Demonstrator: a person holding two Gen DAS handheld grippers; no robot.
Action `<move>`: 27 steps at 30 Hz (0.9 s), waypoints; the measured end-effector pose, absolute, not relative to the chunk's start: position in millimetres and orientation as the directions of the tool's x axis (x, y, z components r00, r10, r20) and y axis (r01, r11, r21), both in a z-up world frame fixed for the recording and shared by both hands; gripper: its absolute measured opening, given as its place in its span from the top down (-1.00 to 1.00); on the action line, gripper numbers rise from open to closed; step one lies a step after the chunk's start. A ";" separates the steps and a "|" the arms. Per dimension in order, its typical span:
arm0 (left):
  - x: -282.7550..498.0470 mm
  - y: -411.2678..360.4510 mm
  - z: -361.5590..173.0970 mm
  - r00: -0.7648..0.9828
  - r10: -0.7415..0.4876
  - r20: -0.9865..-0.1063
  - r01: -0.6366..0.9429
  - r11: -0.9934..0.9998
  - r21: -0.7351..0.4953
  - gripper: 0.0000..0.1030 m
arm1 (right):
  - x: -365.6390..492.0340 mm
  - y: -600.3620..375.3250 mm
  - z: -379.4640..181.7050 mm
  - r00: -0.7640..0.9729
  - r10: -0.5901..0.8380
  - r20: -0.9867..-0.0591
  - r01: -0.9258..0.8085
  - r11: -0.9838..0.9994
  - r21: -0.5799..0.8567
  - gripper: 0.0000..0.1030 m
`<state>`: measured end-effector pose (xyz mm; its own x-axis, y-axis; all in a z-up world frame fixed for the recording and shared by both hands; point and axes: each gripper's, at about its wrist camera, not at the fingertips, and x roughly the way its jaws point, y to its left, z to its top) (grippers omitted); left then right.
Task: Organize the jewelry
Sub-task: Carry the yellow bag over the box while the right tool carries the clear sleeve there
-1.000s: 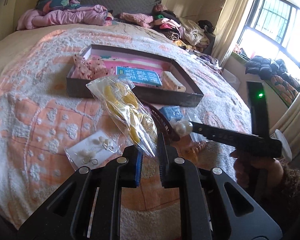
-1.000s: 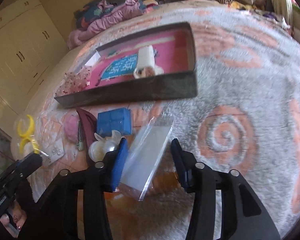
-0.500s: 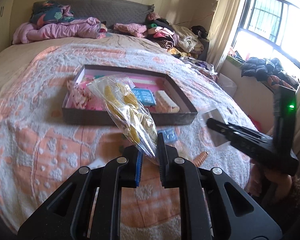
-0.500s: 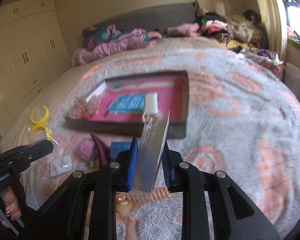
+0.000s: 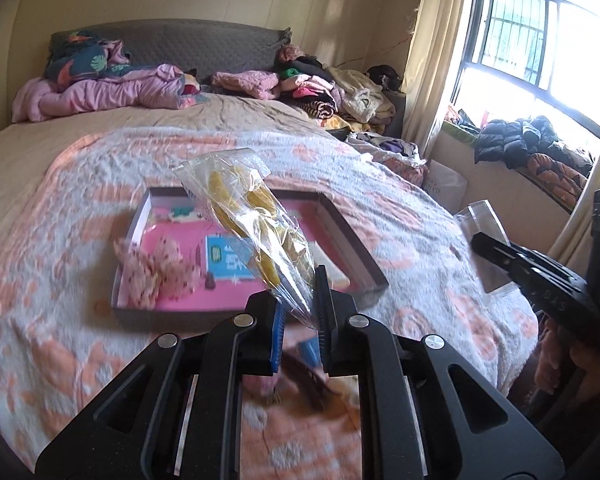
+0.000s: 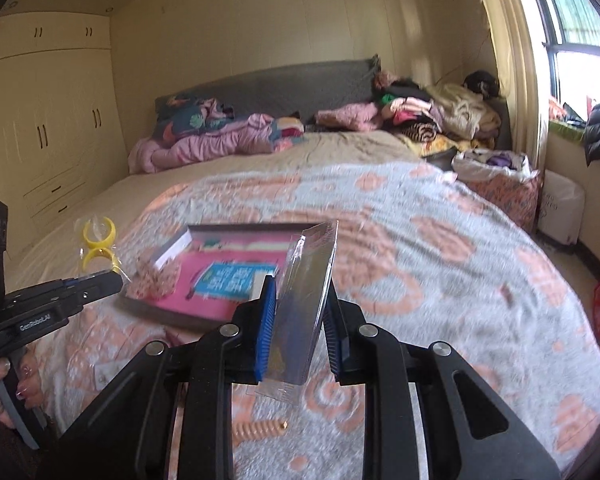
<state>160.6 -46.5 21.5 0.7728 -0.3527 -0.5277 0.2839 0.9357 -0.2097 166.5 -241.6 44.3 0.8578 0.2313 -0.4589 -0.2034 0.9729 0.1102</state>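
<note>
Pinching a clear bag of yellow clips (image 5: 252,216) by its lower corner, the left gripper (image 5: 299,316) is clamped tight. The right gripper (image 6: 300,320) jaws have just closed on a clear flat packet (image 6: 308,284), upright between them.

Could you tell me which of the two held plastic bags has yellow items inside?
The bag in the left gripper; the right gripper's flat bag looks clear.

Two claws: the left claw (image 5: 299,312) pinches one bag (image 5: 248,216) of yellow clips, the right claw (image 6: 300,328) one clear packet (image 6: 306,300). Beyond them, one tray (image 5: 364,268).

Bright window (image 5: 540,52) glare, motion blur
</note>
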 end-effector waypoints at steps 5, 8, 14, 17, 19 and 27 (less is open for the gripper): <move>183.2 -49.8 25.2 0.772 -0.347 -0.532 0.284 0.938 -0.199 0.86 | 179.1 -242.1 55.2 0.872 0.224 -0.435 -0.199 0.975 0.103 0.57; 194.6 -51.6 24.0 0.769 -0.343 -0.539 0.283 0.939 -0.193 0.86 | 188.7 -241.6 58.6 0.876 0.222 -0.428 -0.199 0.975 0.100 0.57; 215.6 -56.2 14.7 0.756 -0.332 -0.564 0.280 0.943 -0.180 0.86 | 213.0 -236.0 58.5 0.872 0.225 -0.434 -0.206 0.974 0.092 0.57; 226.1 -57.5 5.9 0.745 -0.331 -0.580 0.274 0.944 -0.187 0.86 | 225.8 -230.7 55.2 0.866 0.229 -0.444 -0.213 0.973 0.085 0.58; 234.2 -58.3 -2.0 0.732 -0.327 -0.598 0.268 0.945 -0.189 0.86 | 235.2 -226.0 50.7 0.860 0.228 -0.457 -0.217 0.973 0.077 0.57; 253.4 -55.6 -29.4 0.692 -0.312 -0.651 0.243 0.950 -0.197 0.85 | 271.4 -206.3 27.7 0.831 0.213 -0.514 -0.224 0.974 0.041 0.58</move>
